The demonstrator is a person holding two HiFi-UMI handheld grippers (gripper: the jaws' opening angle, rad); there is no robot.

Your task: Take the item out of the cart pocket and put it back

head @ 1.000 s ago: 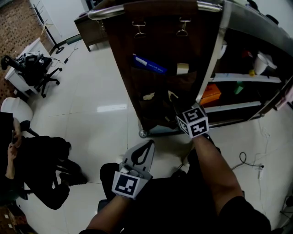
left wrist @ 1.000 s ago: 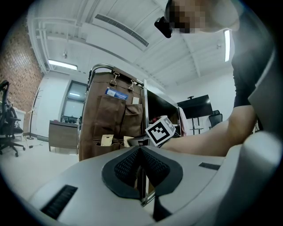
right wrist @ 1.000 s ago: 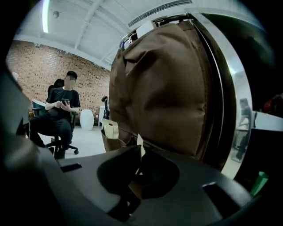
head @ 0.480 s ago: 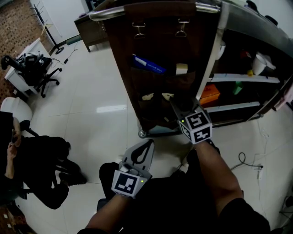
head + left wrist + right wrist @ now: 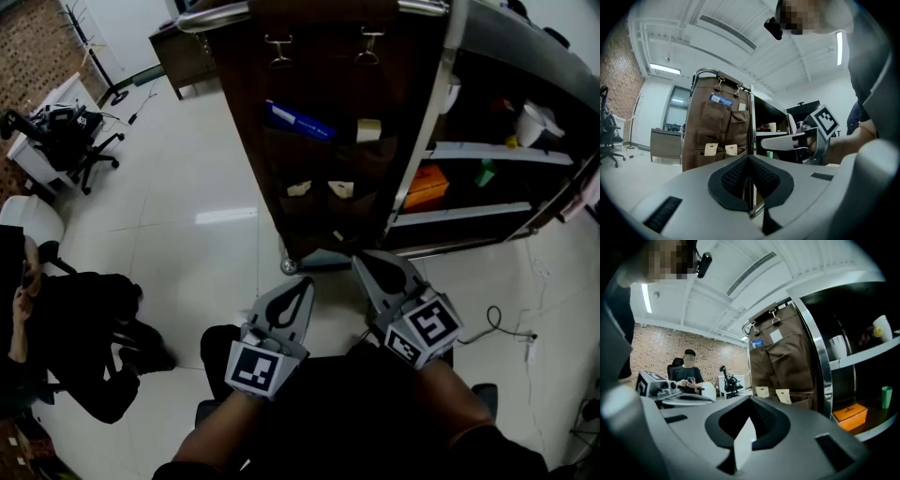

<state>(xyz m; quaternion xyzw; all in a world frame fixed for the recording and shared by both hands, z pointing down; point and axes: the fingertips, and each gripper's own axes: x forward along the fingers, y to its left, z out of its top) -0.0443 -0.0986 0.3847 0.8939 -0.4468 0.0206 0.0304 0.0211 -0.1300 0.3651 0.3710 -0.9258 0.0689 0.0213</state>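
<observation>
Head view showed left gripper (image 5: 305,283) and right gripper (image 5: 360,259) level, abreast below the cart pocket (image 5: 319,202), jaws together, the right's just closed empty.

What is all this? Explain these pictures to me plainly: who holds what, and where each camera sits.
No robot here: a person holds a grasping tool in each hand. The head view comes from a camera on their head, looking down; the left tool and right tool point at a cart on the shiny floor. The left gripper view and right gripper view come from cameras riding on each tool, looking along its jaws. A brown pocket organiser hangs on the cart, with two pale tags in its lower pockets and a blue card higher up. Both tools are shut; the right one's jaws have just closed, with nothing clearly held.
</observation>
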